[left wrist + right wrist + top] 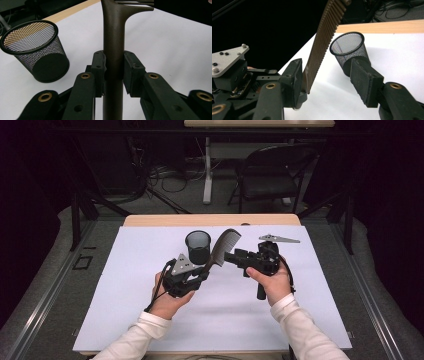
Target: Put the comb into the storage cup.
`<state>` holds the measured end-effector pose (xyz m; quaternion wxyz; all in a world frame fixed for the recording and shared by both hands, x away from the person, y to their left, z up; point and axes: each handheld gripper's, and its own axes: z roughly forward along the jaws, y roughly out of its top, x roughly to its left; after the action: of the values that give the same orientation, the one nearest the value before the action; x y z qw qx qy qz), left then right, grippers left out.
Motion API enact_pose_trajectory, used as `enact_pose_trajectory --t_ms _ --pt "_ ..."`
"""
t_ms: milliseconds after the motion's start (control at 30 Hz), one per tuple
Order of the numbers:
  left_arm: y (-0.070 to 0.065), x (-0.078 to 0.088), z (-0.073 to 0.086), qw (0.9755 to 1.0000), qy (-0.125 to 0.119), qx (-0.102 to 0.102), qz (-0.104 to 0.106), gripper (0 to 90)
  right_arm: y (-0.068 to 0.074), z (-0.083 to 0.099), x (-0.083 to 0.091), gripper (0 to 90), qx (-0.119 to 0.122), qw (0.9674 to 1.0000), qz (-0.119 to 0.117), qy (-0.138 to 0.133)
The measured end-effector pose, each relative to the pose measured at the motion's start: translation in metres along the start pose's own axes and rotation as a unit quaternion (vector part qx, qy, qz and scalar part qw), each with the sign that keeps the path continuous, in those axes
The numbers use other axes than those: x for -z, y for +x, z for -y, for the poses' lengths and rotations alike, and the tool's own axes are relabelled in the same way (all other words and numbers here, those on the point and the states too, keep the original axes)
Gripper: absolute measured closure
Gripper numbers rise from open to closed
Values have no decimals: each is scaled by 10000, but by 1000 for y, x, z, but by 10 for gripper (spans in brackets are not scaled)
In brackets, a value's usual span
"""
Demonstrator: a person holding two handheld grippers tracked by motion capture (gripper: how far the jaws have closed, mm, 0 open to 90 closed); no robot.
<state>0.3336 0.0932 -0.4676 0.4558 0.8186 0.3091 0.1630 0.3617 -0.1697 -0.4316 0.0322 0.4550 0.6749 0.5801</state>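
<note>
The brown comb (223, 246) stood tilted in the air above the counter (125, 285), its handle clamped between the closed jaws of the left gripper (113, 72) and its toothed head rising up and away toward the black mesh cup (198, 247). In the left gripper view the handle (113, 37) ran straight up between the two pads, held square and near its lower part. The right gripper (329, 82) had its jaws apart, one to either side of the comb's toothed edge (325, 37); one pad lay just beside the teeth and the other stood well clear, so nothing was yet pinched. Judged from this arrangement, the step in hand was a transfer of the comb from one gripper to the other, or a steadying grasp before placing it in the cup. To do it well, the right jaws should have closed on the solid spine or the handle and not on the thin teeth, which would flex and slip; the left grip should have been kept until the right one was firm. The cup stood upright on the white sheet (300, 310), just behind the comb. A grey three-cornered plate (279, 239) lay farther back on the counter.
</note>
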Motion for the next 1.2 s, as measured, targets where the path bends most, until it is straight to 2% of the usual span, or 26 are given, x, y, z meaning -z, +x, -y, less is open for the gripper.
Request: enact_pose_trajectory --t_ms 333,500,633,1200 --pt "-2 -2 2 10000 22 -58 -9 727 0 1 -4 459 -76 9999 12 71" --pt "-3 -3 3 10000 37 -57 6 727 0 0 -5 445 -25 9999 93 83" --pt "-5 -5 4 10000 51 -60 12 727 -2 0 -5 463 -146 9997 69 157" --pt "-9 -7 5 9998 68 -181 -14 727 -4 1 -8 582 -291 9991 -194 220"
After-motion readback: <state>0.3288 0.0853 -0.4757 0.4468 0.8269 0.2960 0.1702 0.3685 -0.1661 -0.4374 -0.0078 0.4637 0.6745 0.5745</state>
